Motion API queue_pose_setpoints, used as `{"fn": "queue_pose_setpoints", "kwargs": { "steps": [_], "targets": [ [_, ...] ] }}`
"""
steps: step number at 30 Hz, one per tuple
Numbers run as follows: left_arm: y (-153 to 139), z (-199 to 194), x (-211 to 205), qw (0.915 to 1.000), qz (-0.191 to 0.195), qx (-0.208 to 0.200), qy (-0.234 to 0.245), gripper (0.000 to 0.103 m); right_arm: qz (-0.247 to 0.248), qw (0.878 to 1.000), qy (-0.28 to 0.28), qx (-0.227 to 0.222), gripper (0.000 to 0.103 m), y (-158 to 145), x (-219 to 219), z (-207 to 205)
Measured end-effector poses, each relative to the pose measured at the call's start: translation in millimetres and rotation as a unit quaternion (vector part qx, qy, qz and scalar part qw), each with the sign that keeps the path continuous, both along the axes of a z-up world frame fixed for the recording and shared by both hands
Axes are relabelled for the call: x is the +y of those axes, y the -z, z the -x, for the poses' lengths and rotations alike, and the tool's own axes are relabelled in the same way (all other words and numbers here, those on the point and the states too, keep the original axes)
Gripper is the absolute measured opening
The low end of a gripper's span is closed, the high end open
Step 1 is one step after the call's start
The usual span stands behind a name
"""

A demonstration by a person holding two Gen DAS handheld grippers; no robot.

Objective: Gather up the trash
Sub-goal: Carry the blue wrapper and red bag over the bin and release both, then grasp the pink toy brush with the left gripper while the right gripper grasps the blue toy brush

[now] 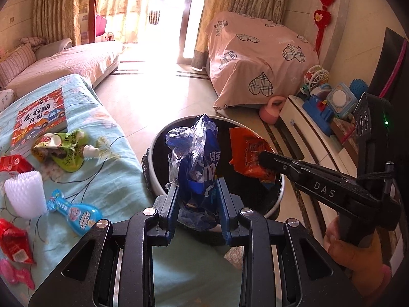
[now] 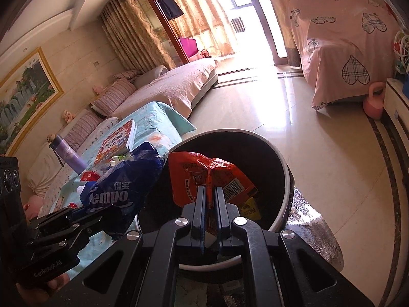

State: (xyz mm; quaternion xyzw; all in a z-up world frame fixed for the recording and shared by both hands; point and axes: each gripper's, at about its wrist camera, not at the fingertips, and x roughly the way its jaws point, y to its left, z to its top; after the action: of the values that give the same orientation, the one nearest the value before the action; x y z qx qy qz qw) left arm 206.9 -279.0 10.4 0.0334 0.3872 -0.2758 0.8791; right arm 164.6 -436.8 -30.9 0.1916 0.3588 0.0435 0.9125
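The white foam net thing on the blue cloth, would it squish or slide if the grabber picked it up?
The white foam net would probably squish easily, since it is an open mesh sleeve. It looks very light for its size, so a push might just slide it along the blue cloth. It stands upright, so a nudge could tip it.

The left gripper (image 1: 198,192) pinches a crumpled blue plastic wrapper (image 1: 196,158) between its blue pads, holding it upright over a round black bin (image 1: 277,194) with a pale rim. From the right, the right gripper (image 1: 262,157), gripped by a hand (image 1: 355,250), clamps an orange snack packet (image 1: 245,153) above the same bin. To the left, a table under a light blue cloth (image 1: 117,158) carries a picture book (image 1: 41,117), a green pouch (image 1: 60,151), white foam netting (image 1: 24,194), a blue sachet (image 1: 76,215) and red wrappers (image 1: 14,240).
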Motion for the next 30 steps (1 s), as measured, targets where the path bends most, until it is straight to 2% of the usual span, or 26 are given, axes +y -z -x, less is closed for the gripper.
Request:
{"fn": "queue_pose_setpoints", "kwargs": {
  "steps": [4, 6, 8, 15, 20, 25, 30],
  "targets": [
    [5.8, -6.3, -2.8, 0.9999, -0.005, 0.009, -0.003, 0.042, 0.001, 1.0, -0.003, 0.008, 0.011, 3.4, -3.1, -7.7],
    [8.3, -7.5, -2.0, 0.9999, -0.003, 0.012, -0.005, 0.045, 0.003, 1.0, 0.0, 0.011, 0.014, 5.1, -4.9, -10.6],
    [10.0, -7.4, 0.8, 0.9998, 0.001, 0.015, -0.009, 0.052, -0.002, 1.0, 0.002, 0.016, 0.024, 7.2, -7.2, -12.9],
    [9.1, 5.6, 21.0, 0.9994, 0.02, 0.019, -0.021, 0.058, -0.016, 1.0, 0.006, 0.01, 0.051, 6.2, -5.2, -5.4],
    [11.8, 22.6, 51.5, 0.9984, 0.029, 0.021, -0.043, 0.06, -0.026, 1.0, 0.001, -0.006, 0.078, -2.8, 6.7, 6.0],
    [21.1, 39.9, 92.4, 0.9958, 0.036, 0.035, -0.076, 0.06, -0.03, 0.999, -0.014, -0.025, 0.086, -10.3, 32.0, 22.5],
    [31.4, 52.1, 133.7, 0.9921, 0.035, 0.045, -0.112, 0.06, -0.03, 0.998, -0.044, -0.026, 0.086, -9.6, 68.4, 32.7]
  ]
}}
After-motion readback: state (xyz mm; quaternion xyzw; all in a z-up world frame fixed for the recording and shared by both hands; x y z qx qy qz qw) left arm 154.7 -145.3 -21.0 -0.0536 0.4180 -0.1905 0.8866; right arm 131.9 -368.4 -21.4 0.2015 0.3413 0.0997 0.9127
